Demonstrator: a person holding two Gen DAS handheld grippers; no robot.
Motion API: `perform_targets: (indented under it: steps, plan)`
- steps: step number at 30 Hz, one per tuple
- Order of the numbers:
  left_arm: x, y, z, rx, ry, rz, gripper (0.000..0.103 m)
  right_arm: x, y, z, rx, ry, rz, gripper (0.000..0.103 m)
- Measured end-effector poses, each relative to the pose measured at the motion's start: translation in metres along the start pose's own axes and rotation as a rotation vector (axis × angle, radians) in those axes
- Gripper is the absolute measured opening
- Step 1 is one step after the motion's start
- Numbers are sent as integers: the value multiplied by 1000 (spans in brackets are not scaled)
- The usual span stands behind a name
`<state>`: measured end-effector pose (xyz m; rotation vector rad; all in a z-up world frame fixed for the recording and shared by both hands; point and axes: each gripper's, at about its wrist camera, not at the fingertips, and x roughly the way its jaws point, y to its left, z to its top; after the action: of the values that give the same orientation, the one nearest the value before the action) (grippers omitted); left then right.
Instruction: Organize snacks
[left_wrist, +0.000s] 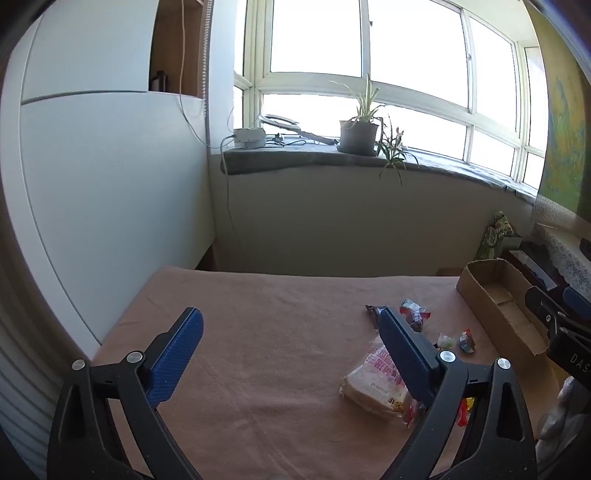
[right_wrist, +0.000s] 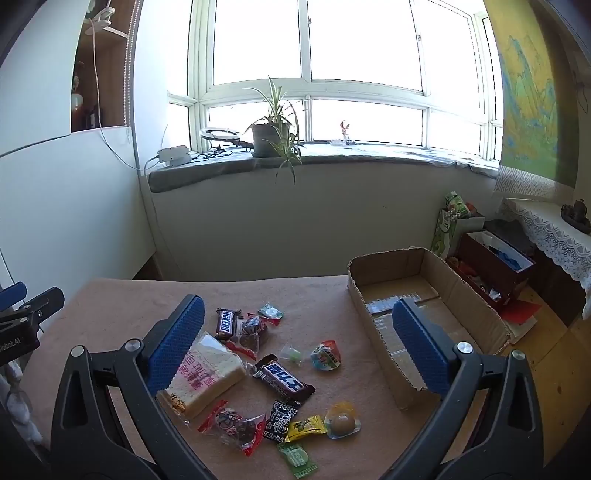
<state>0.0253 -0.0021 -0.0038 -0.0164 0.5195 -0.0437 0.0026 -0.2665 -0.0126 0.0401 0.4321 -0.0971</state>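
Several snacks lie loose on the tan cloth table (right_wrist: 325, 291): a wrapped sandwich (right_wrist: 205, 378), two Snickers bars (right_wrist: 226, 323) (right_wrist: 284, 378), red-edged packets (right_wrist: 234, 426), a jelly cup (right_wrist: 341, 421) and small candies (right_wrist: 325, 356). An open cardboard box (right_wrist: 424, 266), with no snacks in it, stands on the table's right side. My right gripper (right_wrist: 299, 343) is open above the snacks. My left gripper (left_wrist: 291, 347) is open and empty over bare cloth, left of the sandwich (left_wrist: 373, 387). The box also shows in the left wrist view (left_wrist: 491, 291).
A white cabinet (left_wrist: 92, 184) stands left of the table. A windowsill with a potted plant (right_wrist: 271, 129) runs behind. Bags and a red box (right_wrist: 491, 266) sit on the floor to the right, beside a lace-covered shelf (right_wrist: 550, 232).
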Motion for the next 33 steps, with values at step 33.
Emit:
perform_targets:
  steps: [33]
  plan:
    - [4, -4, -5, 3, 18, -21, 96, -3, 6, -2, -5, 45, 41, 103]
